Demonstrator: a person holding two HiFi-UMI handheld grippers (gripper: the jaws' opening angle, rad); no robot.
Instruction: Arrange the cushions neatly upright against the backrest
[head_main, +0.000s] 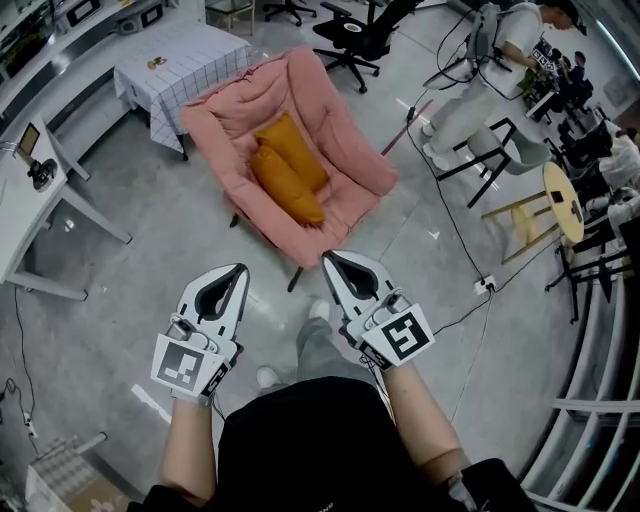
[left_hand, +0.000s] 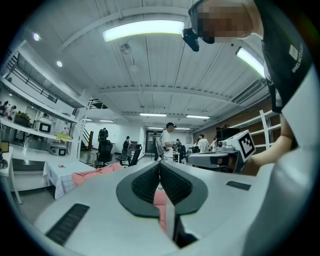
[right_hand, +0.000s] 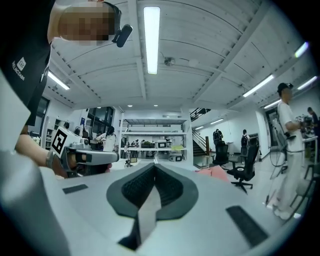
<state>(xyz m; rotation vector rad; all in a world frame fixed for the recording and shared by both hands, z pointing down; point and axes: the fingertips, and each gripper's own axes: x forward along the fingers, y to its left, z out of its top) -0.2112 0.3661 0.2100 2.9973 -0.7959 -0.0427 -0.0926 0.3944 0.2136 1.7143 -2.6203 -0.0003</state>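
Note:
Two orange cushions (head_main: 289, 168) lie side by side on the seat of a pink padded armchair (head_main: 350, 150) in the head view, leaning a little toward its backrest (head_main: 235, 100). My left gripper (head_main: 240, 268) and right gripper (head_main: 327, 259) are held level in front of me, well short of the chair, both shut with nothing between the jaws. In the left gripper view the left gripper (left_hand: 159, 162) has its tips together and the pink chair (left_hand: 95, 172) shows low at left. In the right gripper view the right gripper (right_hand: 154, 163) is likewise closed, with a pink edge of the chair (right_hand: 216, 172) beyond it.
A table with a checked cloth (head_main: 185, 65) stands left of the chair, white desks (head_main: 35, 200) further left. Black office chairs (head_main: 365, 35), a wooden stool (head_main: 545, 205) and floor cables (head_main: 450, 220) lie to the right. A person in white (head_main: 490, 70) stands at top right.

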